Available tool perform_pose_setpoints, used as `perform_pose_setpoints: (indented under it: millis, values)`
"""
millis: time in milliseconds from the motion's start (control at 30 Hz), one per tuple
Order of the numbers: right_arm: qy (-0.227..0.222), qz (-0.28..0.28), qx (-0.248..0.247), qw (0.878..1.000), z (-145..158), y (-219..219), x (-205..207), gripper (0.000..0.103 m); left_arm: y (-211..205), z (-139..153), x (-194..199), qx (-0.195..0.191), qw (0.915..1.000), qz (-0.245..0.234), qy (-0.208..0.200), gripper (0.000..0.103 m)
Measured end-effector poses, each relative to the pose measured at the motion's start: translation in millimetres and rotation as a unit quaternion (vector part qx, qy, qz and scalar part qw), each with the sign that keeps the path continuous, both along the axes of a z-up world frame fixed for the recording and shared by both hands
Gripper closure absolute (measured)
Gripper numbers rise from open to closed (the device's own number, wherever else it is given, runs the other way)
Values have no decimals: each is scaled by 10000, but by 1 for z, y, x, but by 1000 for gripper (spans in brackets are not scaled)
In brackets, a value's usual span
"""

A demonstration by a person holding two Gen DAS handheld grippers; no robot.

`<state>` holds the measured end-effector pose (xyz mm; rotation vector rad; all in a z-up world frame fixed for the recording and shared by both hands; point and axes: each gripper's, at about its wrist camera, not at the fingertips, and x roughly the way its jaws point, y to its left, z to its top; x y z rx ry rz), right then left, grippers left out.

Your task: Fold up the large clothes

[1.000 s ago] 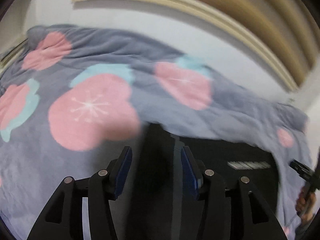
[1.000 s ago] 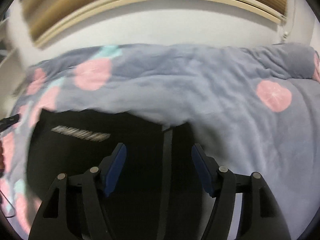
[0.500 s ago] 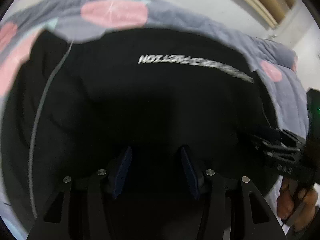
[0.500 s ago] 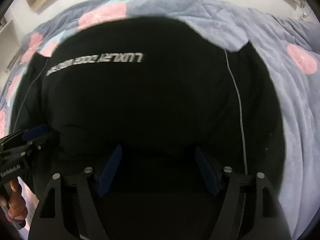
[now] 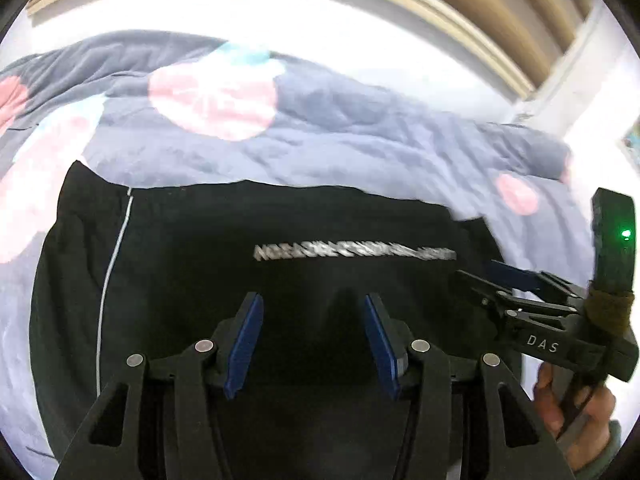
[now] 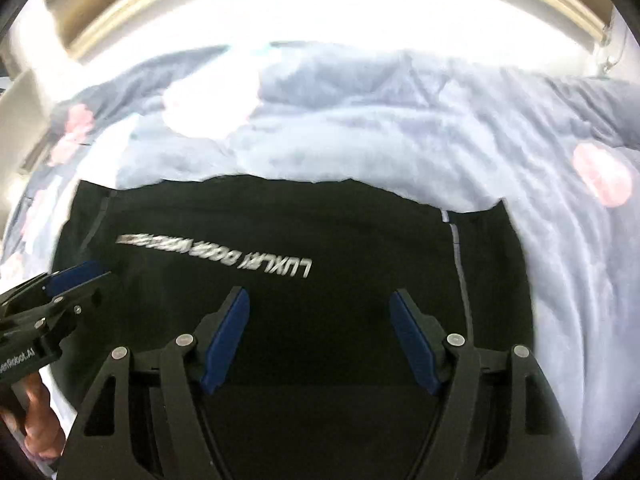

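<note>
A black garment (image 5: 248, 292) with white lettering and a thin white side stripe lies spread flat on a bed; it also shows in the right wrist view (image 6: 328, 248). My left gripper (image 5: 310, 316) is open and empty, held just above the garment's near part. My right gripper (image 6: 320, 316) is open and empty over the garment too. Each gripper shows at the edge of the other's view: the right one (image 5: 504, 276) on the right, the left one (image 6: 76, 276) on the left.
A grey-blue blanket (image 5: 360, 136) with pink and teal shapes covers the bed around the garment (image 6: 400, 120). A white wall and a beige headboard rim (image 5: 440, 8) run behind the bed.
Both views have tilted: from blanket and wall, down close over the garment, then back up. The garment now lies flat with its far edge in view. Both grippers stayed open.
</note>
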<state>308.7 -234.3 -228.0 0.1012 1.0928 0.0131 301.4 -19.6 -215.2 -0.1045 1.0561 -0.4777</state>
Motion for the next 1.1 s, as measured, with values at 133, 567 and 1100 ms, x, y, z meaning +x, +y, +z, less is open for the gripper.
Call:
perform_pose_setpoints:
  millis: [133,567,1100]
  values:
    - [472,-66,115,9988,-44,-5,20,27,-9,-47,26,249,9982,113,535,50]
    - [-304,-3,421,9987,11,-47,-50,26,45,1,-15,-196,9998,-58,13,47]
    - [171,-860,888,9922,-28,-137,-108,22,210,-27,-28,-1032,9814,1368,865,26]
